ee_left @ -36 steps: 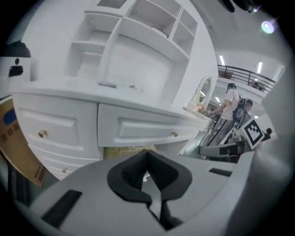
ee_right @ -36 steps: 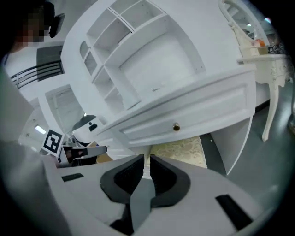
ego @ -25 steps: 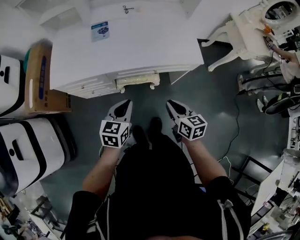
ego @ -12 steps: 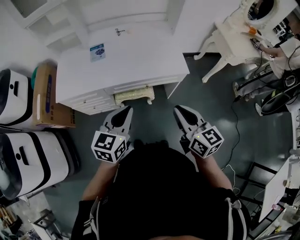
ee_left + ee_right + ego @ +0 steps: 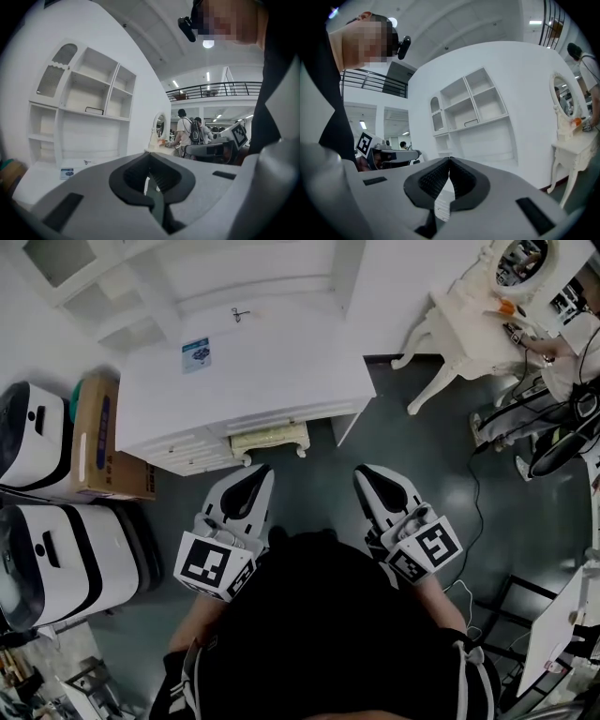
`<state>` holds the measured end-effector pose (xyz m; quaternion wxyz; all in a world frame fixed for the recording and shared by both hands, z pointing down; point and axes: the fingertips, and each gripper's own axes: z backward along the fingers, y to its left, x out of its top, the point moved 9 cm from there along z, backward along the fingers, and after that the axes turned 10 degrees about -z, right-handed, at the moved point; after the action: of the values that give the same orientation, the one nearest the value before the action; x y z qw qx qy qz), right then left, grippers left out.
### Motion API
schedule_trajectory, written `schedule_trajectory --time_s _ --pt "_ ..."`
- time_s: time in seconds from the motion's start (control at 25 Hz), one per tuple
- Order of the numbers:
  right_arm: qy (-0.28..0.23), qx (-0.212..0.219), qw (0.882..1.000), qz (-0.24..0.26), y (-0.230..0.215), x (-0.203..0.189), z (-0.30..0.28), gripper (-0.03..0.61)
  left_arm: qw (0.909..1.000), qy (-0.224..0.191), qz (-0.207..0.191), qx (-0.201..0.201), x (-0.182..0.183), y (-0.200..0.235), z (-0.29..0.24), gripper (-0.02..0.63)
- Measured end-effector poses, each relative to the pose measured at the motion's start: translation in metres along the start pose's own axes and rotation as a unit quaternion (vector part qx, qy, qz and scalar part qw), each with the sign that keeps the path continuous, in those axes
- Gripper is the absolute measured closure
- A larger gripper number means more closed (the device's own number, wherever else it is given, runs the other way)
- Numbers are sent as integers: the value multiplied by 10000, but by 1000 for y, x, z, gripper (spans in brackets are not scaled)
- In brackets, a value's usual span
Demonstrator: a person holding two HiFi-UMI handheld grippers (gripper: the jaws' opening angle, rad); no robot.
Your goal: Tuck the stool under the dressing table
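Note:
The white dressing table stands against the shelved wall. The cream stool sits beneath its front edge, with only its near side and curled legs showing. My left gripper is shut and empty, raised above the dark floor just in front of the stool and clear of it. My right gripper is also shut and empty, beside the table's right front leg. In the left gripper view the closed left gripper points level over the table top. The right gripper faces the white shelves.
A cardboard box and two white machines crowd the left. A second white table with an oval mirror stands at the back right, with cables and metal frames on the floor nearby. People stand in the background.
Both grippers have risen toward the head camera and drawn back from the stool, staying shut. The stool stays under the table.

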<state>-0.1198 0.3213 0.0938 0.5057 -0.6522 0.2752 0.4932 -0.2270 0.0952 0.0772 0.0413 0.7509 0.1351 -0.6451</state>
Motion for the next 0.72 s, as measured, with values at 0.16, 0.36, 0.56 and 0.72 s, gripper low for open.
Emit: schedule_trajectory --time_s 0.16,0.36,0.56,0.72 --pt "-196 185 9996 106 3 12 2 557 9999 48 -69 58 4 -3 -1 607" --pt "-238 210 9993 215 2 16 3 557 9999 88 1 137 0 1 0 606" --pt "-237 227 9991 262 0 18 1 557 9997 106 62 204 0 4 -1 607" --pt "-249 309 9989 230 0 18 1 557 9997 111 55 188 -1 2 -4 606"
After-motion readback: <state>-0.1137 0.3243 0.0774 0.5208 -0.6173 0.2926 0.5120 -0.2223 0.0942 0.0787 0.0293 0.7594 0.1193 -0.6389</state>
